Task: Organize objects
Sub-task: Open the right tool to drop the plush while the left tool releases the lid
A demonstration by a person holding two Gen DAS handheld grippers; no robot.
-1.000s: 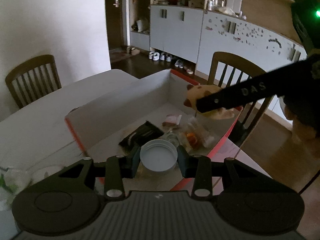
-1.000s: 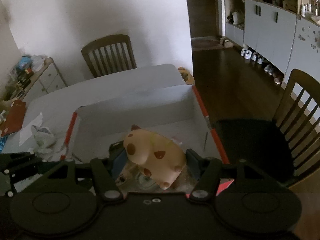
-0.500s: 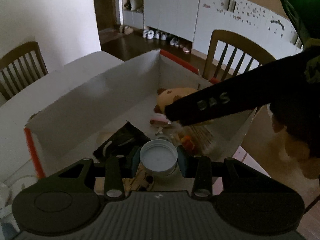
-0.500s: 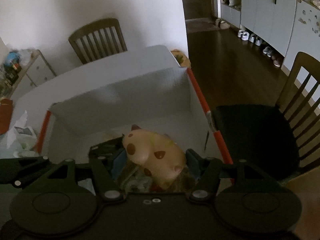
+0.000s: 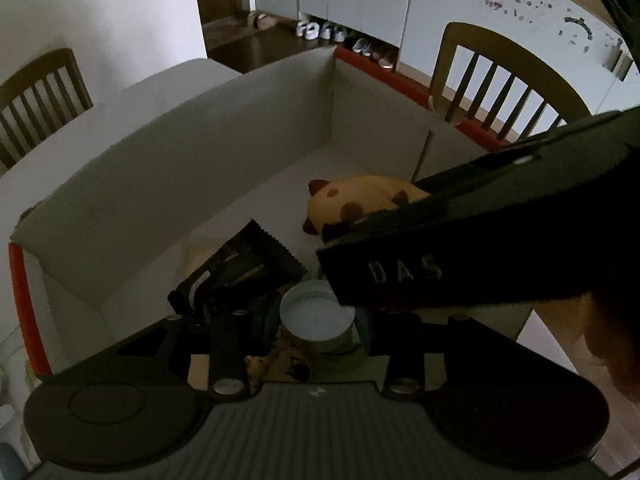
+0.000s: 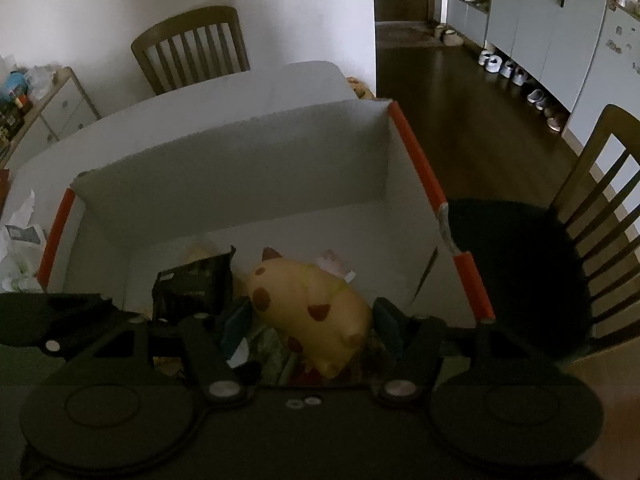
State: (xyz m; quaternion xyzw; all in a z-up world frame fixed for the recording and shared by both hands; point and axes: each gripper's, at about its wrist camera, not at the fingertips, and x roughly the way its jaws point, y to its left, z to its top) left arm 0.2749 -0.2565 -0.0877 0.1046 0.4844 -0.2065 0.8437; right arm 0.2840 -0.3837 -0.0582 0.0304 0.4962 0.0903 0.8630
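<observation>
Moved: both grippers lower into the white box (image 6: 224,184) — it fills more frame.
Left gripper (image 5: 316,316): clamped on a round jar (image 5: 318,320).
Right gripper (image 6: 308,316): jaws just widening — spotted toy pig (image 6: 308,300) between them, lower centre; grip unclear.

The left gripper (image 5: 317,316) fills the lower part of its own view, tilted steeply downward, its jaws closed on a round white-topped jar (image 5: 316,320) with both pads against its sides. The right gripper (image 6: 310,316) is tilted down alike; its jaws have just been opening, and a spotted toy (image 6: 308,308) lies between them with a gap at the left pad. In the left view, the right gripper's dark body crosses from the right edge toward centre.
</observation>
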